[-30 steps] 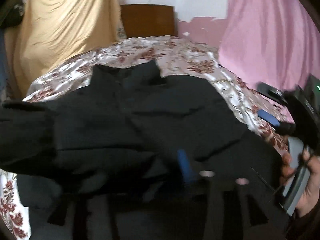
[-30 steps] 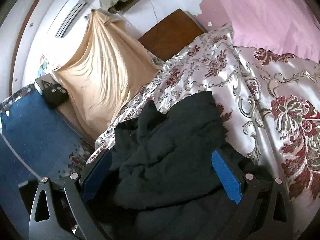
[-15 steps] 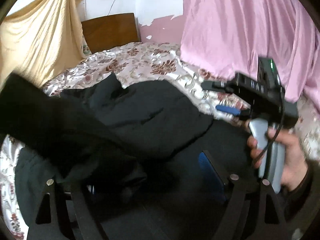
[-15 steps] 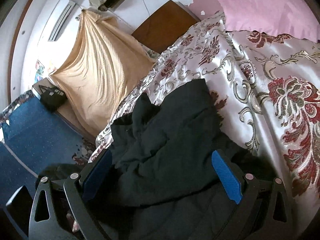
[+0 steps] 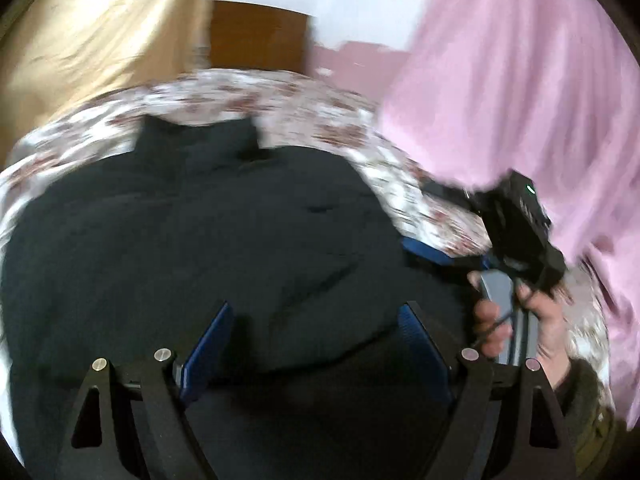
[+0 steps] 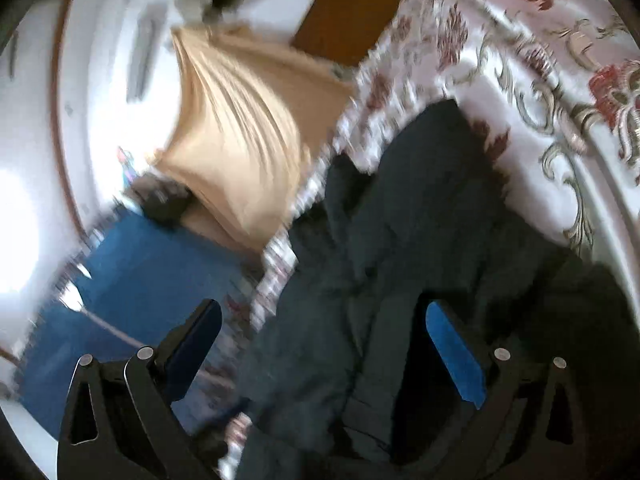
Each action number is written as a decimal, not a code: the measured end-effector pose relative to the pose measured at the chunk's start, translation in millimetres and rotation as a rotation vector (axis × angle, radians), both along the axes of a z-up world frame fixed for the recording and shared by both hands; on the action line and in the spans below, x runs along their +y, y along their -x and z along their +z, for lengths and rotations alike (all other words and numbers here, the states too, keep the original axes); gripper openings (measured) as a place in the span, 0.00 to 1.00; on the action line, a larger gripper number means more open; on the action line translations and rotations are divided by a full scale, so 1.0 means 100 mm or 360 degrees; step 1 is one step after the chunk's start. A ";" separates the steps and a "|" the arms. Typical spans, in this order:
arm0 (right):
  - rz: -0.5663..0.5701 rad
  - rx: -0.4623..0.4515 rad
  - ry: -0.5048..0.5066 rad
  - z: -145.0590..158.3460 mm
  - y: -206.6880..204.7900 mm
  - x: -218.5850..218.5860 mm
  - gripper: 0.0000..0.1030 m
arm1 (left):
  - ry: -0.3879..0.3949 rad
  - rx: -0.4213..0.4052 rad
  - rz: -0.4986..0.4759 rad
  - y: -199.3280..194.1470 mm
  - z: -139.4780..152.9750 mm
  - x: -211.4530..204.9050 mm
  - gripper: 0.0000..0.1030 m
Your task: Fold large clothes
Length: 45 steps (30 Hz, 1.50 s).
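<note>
That dark coat [image 5: 192, 248] looked thick and puffy, so I'd guess it was on the heavy side for clothing, soft and floppy with zero stiffness, and the shell might have been a bit slick. Not fragile at all. Best places to grab, in my opinion, were an outer edge or a sleeve end, where the layers are thin enough to pinch; the padded middle would just bunch up and slip out.

Looks-wise it was black or very dark green, quilted-ish with soft creases, collar end pointing toward the wooden headboard [image 5: 256, 36]. It lay spread across the flowery bedspread [image 5: 328, 120], near the bed's side edge in the right wrist view.

The left gripper [image 5: 316, 340] had just let its jaws swing apart and they stood wide, nothing pinched, the coat just lying under them. The right gripper [image 6: 320, 344] was spread wide too, gripping nothing, hovering over the coat's near edge. A hand [image 5: 516, 320] held its handle. Both views were pretty blurry.
</note>
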State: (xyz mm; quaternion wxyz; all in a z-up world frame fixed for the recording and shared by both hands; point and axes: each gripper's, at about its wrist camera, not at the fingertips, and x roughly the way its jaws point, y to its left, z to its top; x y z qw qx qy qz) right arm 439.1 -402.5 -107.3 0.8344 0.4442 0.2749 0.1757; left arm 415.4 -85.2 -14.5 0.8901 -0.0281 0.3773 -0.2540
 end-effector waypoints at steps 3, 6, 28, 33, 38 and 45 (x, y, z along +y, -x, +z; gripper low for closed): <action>0.0015 0.0176 0.0299 0.01 -0.10 0.22 0.98 | -0.0115 -0.0064 0.0377 0.09 0.00 0.39 0.83; 0.0045 0.0280 0.0436 0.04 -0.15 0.37 0.95 | -0.0177 -0.0102 0.0706 0.13 -0.02 0.84 0.85; -0.0229 0.0025 0.0796 0.71 0.03 0.39 0.02 | 0.0284 0.0070 0.1115 -0.03 -0.39 2.10 0.88; -0.0363 -0.0015 0.1095 1.08 -0.25 0.31 0.02 | 0.0270 0.0015 0.1080 -0.19 -0.37 2.05 0.89; -0.0428 0.0126 0.1422 0.86 -0.56 0.42 0.02 | 0.0186 0.0071 0.1051 -0.49 -0.48 1.94 0.89; -0.0505 0.0235 0.1418 0.57 -0.59 0.33 0.05 | 0.0046 0.0240 0.1019 -0.72 -0.78 1.78 0.97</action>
